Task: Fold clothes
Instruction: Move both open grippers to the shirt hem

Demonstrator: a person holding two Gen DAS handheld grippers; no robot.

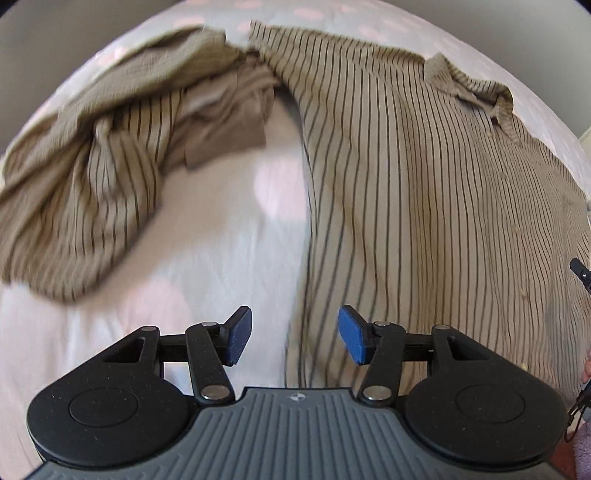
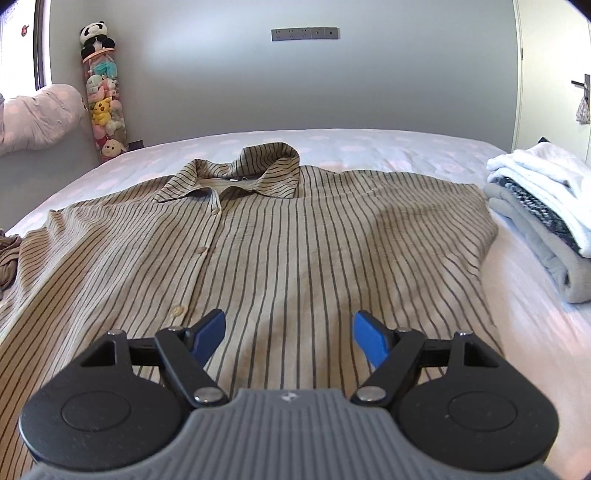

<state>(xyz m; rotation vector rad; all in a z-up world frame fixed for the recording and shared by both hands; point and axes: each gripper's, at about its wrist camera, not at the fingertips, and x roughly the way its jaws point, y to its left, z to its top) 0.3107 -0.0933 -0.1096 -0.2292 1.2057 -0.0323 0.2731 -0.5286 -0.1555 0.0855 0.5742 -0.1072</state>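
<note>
Shirt: a beige button shirt with thin dark stripes [image 2: 295,240] lies spread on the bed, front side up, the collar [image 2: 258,166] toward the far wall and the button line running down the middle.
Sleeve: in the left wrist view one sleeve [image 1: 110,155] lies crumpled and bunched beside the body of the shirt, with bare sheet between them.
Left tool: the left tool [image 1: 295,339] points steeply down above the side edge of the shirt; its blue pads stand apart and nothing is between them.
Right tool: the right tool [image 2: 290,339] is above the lower front of the shirt; its jaws are wide and they hold nothing.
Bed: the bed [image 2: 406,147] has a pale sheet with faint pink dots.
Folded pile: a stack of folded clothes [image 2: 535,214], white and grey, lies on the bed just beside the right edge of the shirt.
Room: a grey wall with a row of sockets [image 2: 304,34] is behind the bed; a tall clear tube of plush toys [image 2: 105,103] stands in the corner, with a panda toy [image 2: 95,37] on top.
</note>
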